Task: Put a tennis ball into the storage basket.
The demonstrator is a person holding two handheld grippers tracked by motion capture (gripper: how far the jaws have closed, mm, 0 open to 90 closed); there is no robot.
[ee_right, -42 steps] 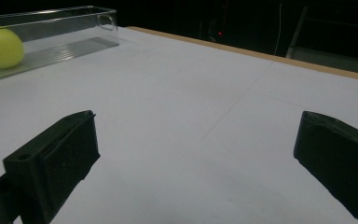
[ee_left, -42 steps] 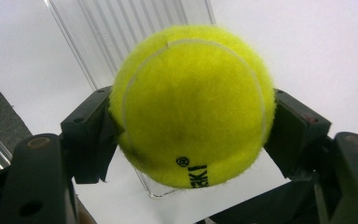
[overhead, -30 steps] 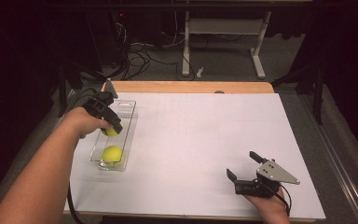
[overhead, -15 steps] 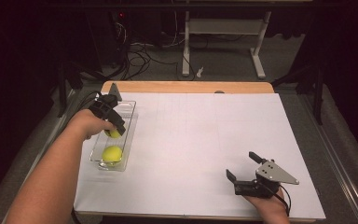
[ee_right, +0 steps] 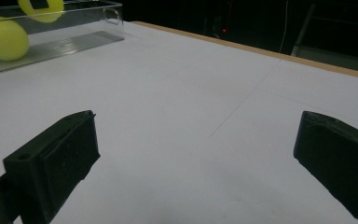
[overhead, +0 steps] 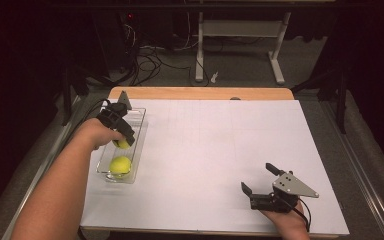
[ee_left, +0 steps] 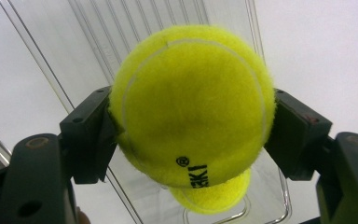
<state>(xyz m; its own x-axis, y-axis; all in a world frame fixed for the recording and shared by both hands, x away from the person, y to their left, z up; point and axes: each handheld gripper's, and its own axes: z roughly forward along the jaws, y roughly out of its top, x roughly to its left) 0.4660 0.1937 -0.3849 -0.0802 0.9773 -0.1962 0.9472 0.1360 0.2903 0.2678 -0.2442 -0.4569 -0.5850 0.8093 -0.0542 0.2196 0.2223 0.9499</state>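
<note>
Two yellow felt tennis balls occupy the clear plastic tray (overhead: 139, 131) at the table's (overhead: 220, 150) left edge: one lying loose (overhead: 120, 164), one (ee_left: 191, 102) clamped in the left gripper (overhead: 122, 134); the right gripper (overhead: 260, 182), near edge, gapes wide.

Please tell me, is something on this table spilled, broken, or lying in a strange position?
Nothing stands out. The clear plastic tray sits flat near the table's left edge with one tennis ball inside. The left hand-held gripper holds a second tennis ball over it. The right hand-held gripper is open and empty above the white sheet.
</note>
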